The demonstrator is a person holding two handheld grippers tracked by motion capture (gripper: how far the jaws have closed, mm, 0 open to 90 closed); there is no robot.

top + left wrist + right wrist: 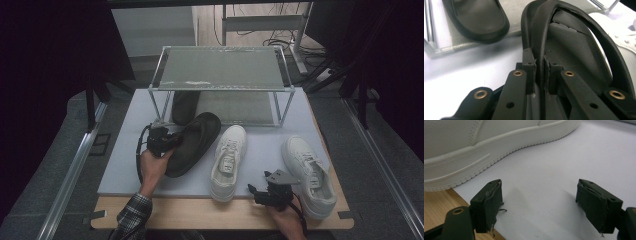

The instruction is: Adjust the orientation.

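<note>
One slipper shelved, its mate gripped and on the way

The dark slipper (pixel 192 142) lies tilted on the white mat (pixel 260 150), its strap pinched between the nearly closed jaws of the left gripper (pixel 167 141). At its 12 o'clock, the other slipper (pixel 184 106) already sits on the rack (pixel 220 75)'s lower shelf. At 3 o'clock two white sneakers (pixel 228 161) wait. The right gripper (pixel 256 192) rests wide open, empty.

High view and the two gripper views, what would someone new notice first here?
Probably the left gripper, shut on the strap of a dark rubber slide sandal at the white mat's left. Next, two white lace-up sneakers lie to its right, with the open right gripper at the mat's near edge. Behind stands a two-tier metal shoe rack, the second dark sandal on its lower shelf.
</note>
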